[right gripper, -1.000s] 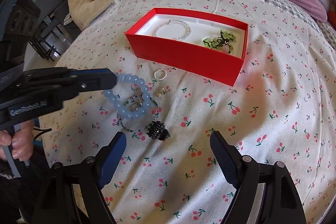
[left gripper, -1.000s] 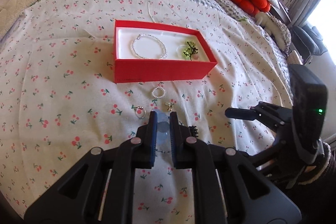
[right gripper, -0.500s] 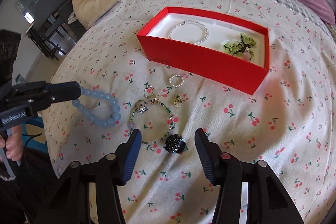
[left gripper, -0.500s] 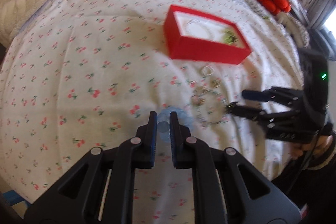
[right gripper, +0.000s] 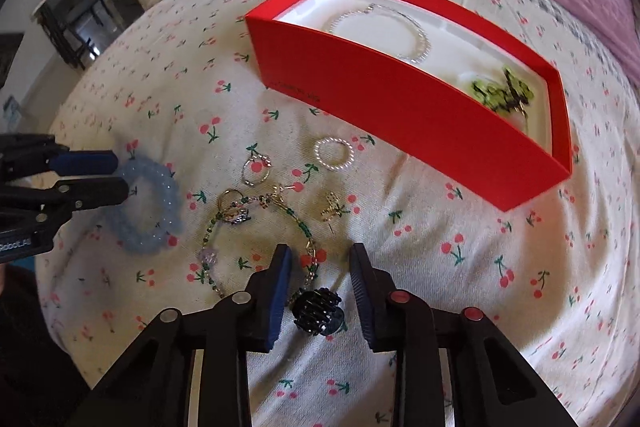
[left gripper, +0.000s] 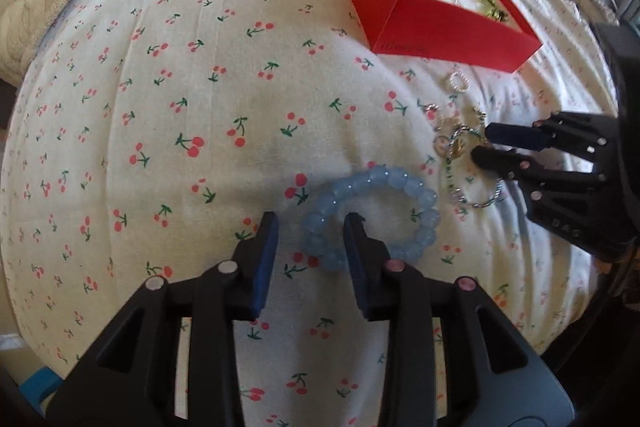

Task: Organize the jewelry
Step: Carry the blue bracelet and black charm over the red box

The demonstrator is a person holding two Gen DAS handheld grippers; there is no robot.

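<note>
Bracelet (left gripper: 370, 215) lying across the parted, empty left tongs (left gripper: 310, 227); right tongs (right gripper: 320, 259), also parted and empty, straddling the bead chain (right gripper: 308, 259); next needs closing

blue bead bracelet (left gripper: 370, 215) flat on sheet | red box (right gripper: 404, 99) open, w/ pearl bracelet (right gripper: 380, 33)

Bed (right gripper: 440, 267) with cherry-print sheet. Red box (right gripper: 400, 115) sits on it. In front of the box: pearl ring (right gripper: 333, 154), thin ring (right gripper: 256, 169), gold charm (right gripper: 332, 209), green bead bracelet (right gripper: 256, 227), black beaded piece (right gripper: 318, 311). Blue bead bracelet (left gripper: 370, 215) farthest left of the box.
</note>
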